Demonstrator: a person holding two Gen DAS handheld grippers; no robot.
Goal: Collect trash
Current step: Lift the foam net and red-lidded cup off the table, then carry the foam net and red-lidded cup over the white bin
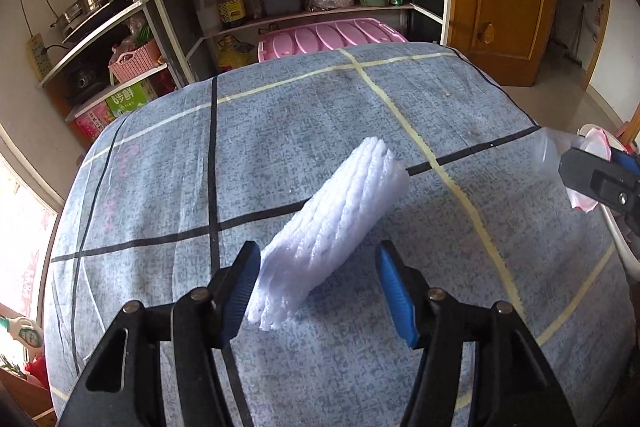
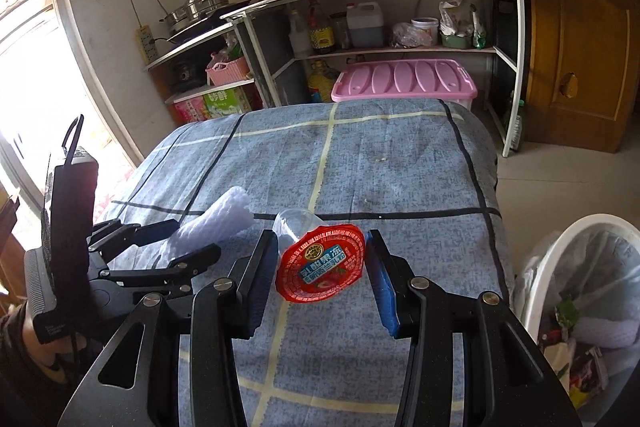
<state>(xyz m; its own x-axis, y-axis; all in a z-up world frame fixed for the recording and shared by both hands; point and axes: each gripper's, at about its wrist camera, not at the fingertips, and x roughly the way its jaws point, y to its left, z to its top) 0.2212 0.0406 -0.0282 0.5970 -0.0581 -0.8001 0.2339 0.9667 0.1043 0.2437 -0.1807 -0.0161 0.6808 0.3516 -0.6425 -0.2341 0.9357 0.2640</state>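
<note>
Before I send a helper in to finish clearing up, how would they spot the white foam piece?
Look at the table under the blue checked cloth. Near its middle lies the white foam net sleeve, between the open fingers of the left gripper. Unlike the clear jelly cup with its red lid nearby, it is soft, ribbed and all white.

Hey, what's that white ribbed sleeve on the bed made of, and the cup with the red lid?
The white sleeve looks like soft foam netting, matte: a ribbed, woven mesh with frayed ends. The cup looks like thin clear plastic, glossy: the blanket shows through its wall. Its red lid seems a printed peel-off film, slightly shiny; plastic or foil, I can't tell.
</note>
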